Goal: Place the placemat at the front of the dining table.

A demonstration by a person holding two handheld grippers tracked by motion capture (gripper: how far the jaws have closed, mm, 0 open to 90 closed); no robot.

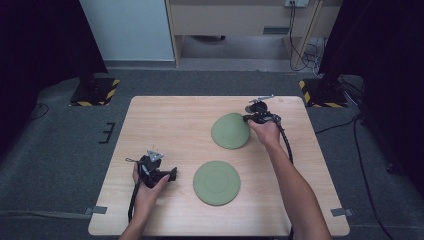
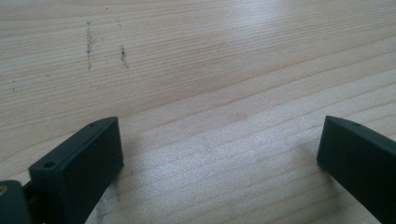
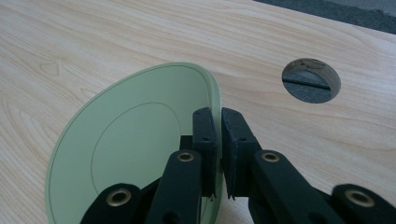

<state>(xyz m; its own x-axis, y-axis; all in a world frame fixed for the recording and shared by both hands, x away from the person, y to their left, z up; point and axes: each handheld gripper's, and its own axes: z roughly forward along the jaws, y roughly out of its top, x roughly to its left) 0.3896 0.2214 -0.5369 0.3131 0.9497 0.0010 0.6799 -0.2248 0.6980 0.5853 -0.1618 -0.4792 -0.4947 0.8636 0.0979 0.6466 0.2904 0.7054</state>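
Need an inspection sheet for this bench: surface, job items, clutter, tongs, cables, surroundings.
Surface: light wood table, faint dark scuffs in the left gripper view, round cable hole.
Job's things: far green plate tilted, rim clamped by the right tongs; near green plate lying flat, untouched.
Clutter: nothing seen.
Grippers: right tongs shut on the far plate's rim; left tongs open over bare wood, holding nothing.
Cables: one trails from each gripper along the forearm; loose cords on the floor at the back right.
Surroundings: grey carpet, hazard-striped stand bases, wooden furniture behind.
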